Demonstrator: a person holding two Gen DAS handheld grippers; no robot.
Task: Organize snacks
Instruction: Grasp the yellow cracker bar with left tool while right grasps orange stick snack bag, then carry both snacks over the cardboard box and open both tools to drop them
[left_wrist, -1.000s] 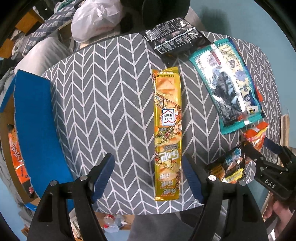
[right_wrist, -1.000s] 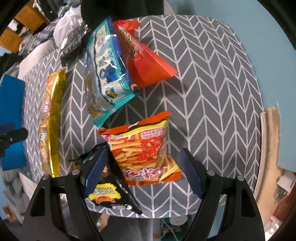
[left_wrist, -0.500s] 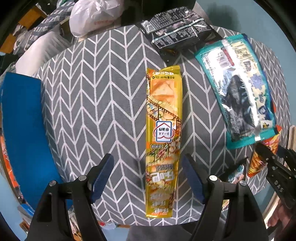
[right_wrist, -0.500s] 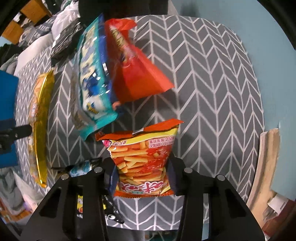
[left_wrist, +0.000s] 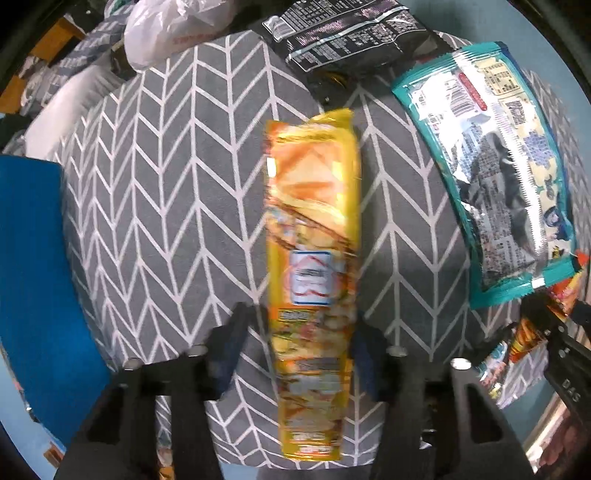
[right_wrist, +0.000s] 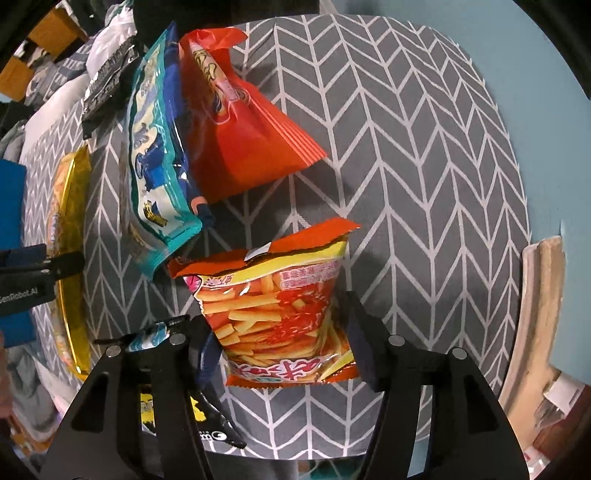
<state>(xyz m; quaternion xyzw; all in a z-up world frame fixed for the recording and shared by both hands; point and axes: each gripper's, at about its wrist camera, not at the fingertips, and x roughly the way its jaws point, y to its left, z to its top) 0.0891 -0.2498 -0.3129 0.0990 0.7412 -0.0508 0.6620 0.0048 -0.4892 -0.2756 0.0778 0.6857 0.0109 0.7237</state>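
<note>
A long yellow snack packet (left_wrist: 314, 236) lies lengthwise on the grey chevron tablecloth (left_wrist: 166, 184). My left gripper (left_wrist: 301, 343) points straight down over its near half, jaws closing, both pads against the packet's sides. In the right wrist view, an orange-and-yellow fries bag (right_wrist: 280, 306) sits between the fingers of my right gripper (right_wrist: 284, 354). Those jaws are opening, with the pads still touching the bag's sides. A teal packet (right_wrist: 155, 158) and a red-orange packet (right_wrist: 236, 122) lie behind the fries bag.
A black packet (left_wrist: 343, 33) lies at the far edge, a white plastic bag (left_wrist: 173, 33) beyond it. A blue panel (left_wrist: 33, 277) borders the table's left. A small black-and-yellow packet (right_wrist: 192, 417) lies under the right gripper's left finger. Bare cloth (right_wrist: 424, 184) spreads to the right.
The left gripper dropped closer to the yellow packet and its wide jaws closed onto it. The right jaws squeezed the fries bag, then widened partway as the gripper sank.
</note>
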